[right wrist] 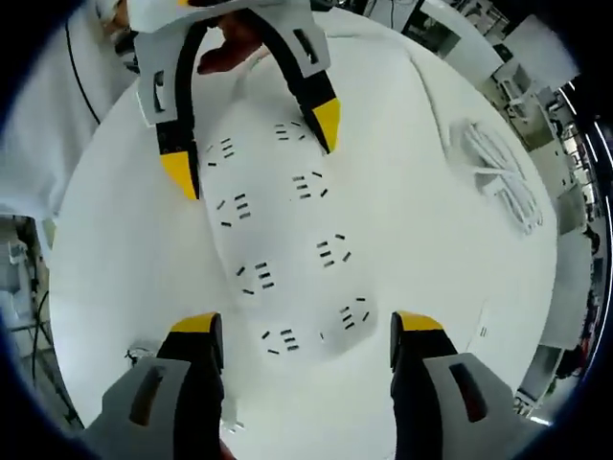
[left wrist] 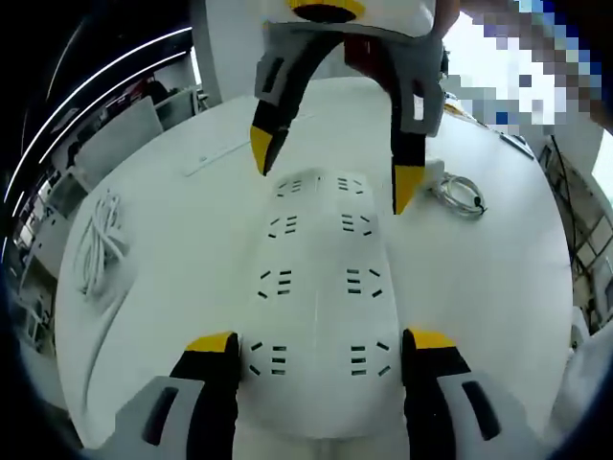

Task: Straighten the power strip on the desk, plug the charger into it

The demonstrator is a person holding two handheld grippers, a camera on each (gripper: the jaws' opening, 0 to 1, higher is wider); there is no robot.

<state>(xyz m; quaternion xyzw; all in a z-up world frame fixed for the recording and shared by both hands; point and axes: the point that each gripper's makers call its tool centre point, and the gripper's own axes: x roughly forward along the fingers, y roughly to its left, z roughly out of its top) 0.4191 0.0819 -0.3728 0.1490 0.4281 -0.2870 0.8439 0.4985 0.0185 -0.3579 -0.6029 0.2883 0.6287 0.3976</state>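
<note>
A: While the white power strip (left wrist: 318, 287) is seen lying flat on the white table (left wrist: 192, 240), how are the two grippers set?

B: The left gripper (left wrist: 321, 347) is held wide apart, its yellow-tipped jaws placed on either side of the strip's near end. No contact with the strip can be confirmed. The right gripper (left wrist: 330, 177) is seen at the far end of the strip in the left gripper view, also spread wide, its jaws straddling the strip there.

A: And from the other side?

B: In the right gripper view the strip (right wrist: 287, 259) is shown running slightly slanted between the right gripper (right wrist: 306, 331) at the bottom and the left gripper (right wrist: 254, 153) at the top. Two columns of sockets are counted along its face, all unoccupied.

A: Is the charger seen?

B: A white block with a coiled cable (left wrist: 458, 192) is seen on the table just beside the right gripper's jaw; whether it is the charger cannot be told. A bundled white cord (left wrist: 101, 244) is laid well apart from the strip, near the table's edge, and is seen again in the right gripper view (right wrist: 498, 172).
</note>
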